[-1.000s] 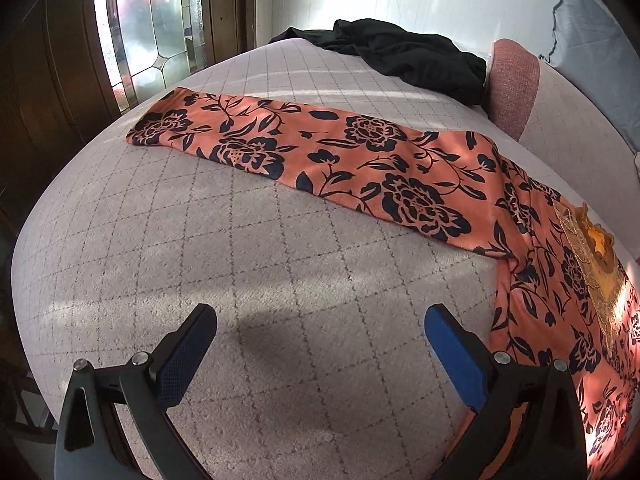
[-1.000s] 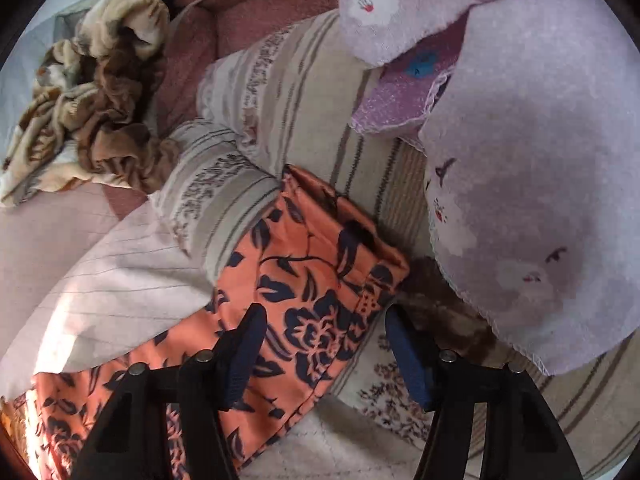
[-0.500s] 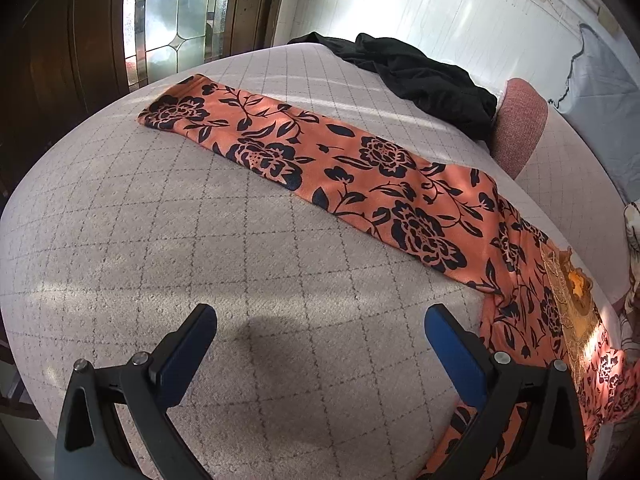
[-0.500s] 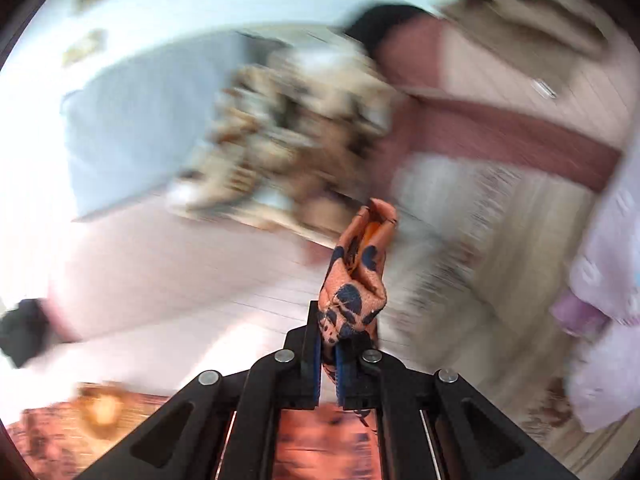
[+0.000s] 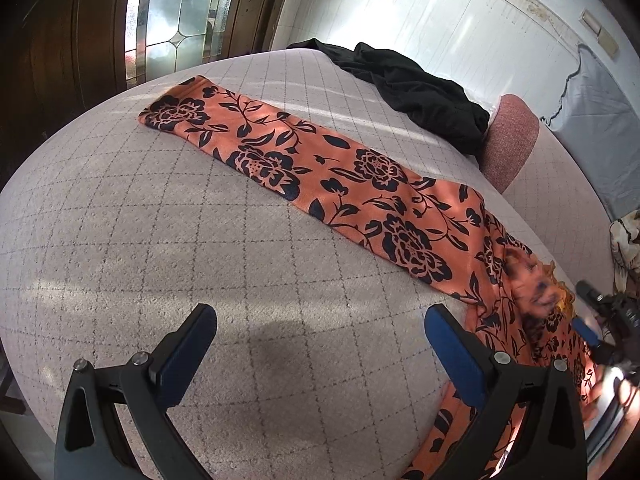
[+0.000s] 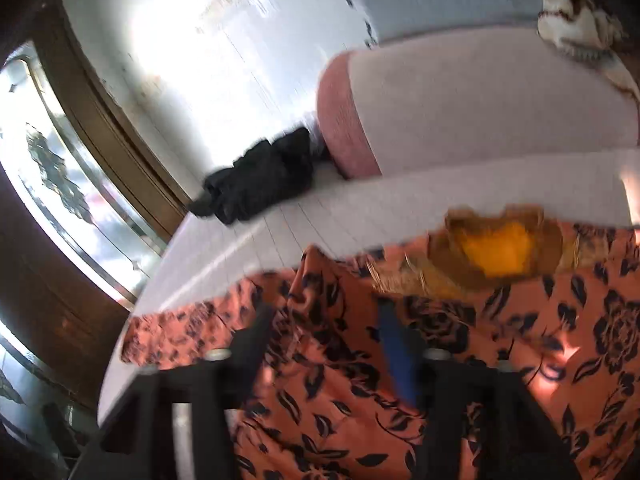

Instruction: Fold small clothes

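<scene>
The orange floral garment [image 5: 352, 184] lies stretched across the quilted bed [image 5: 160, 240], one sleeve flat, its body bunched at the near edge. The left gripper [image 5: 320, 340] hovers spread wide and empty beside it. The right gripper [image 6: 324, 332] stands parted above loose folds; the blur leaves any contact uncertain. Risk: the loose fabric may slump, spoiling the fold. No legible writing or brand appears.

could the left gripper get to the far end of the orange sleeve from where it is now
Probably yes. The left gripper is open above bare quilt, and the floral sleeve lies flat with nothing on it. The black garment sits apart, farther back.
</scene>
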Available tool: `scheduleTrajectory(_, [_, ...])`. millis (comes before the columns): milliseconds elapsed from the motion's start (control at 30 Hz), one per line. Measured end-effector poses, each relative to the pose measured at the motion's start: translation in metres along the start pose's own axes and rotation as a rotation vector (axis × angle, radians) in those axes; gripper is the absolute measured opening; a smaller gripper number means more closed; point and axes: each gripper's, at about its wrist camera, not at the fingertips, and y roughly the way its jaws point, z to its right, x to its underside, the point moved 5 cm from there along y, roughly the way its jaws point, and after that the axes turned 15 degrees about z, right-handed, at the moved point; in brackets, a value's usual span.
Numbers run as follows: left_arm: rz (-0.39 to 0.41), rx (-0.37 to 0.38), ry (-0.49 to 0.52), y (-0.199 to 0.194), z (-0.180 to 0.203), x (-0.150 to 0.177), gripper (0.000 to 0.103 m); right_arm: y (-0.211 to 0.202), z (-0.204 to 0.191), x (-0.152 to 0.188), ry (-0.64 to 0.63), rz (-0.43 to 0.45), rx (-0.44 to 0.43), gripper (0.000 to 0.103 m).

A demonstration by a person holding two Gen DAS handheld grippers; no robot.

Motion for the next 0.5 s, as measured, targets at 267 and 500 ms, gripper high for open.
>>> scheduleTrajectory(267, [-0.007, 0.013, 0.019, 0.001, 0.008, 0.004, 0.103, -0.035, 0.056, 0.018, 0.136, 0.021, 0.014, 0.087])
scheduleTrajectory(500, [-0.004, -0.044, 0.067, 0.003, 0.004, 0.007, 0.103, -0.024, 0.099, 0.028, 0.122, -0.092, 0.064, 0.100])
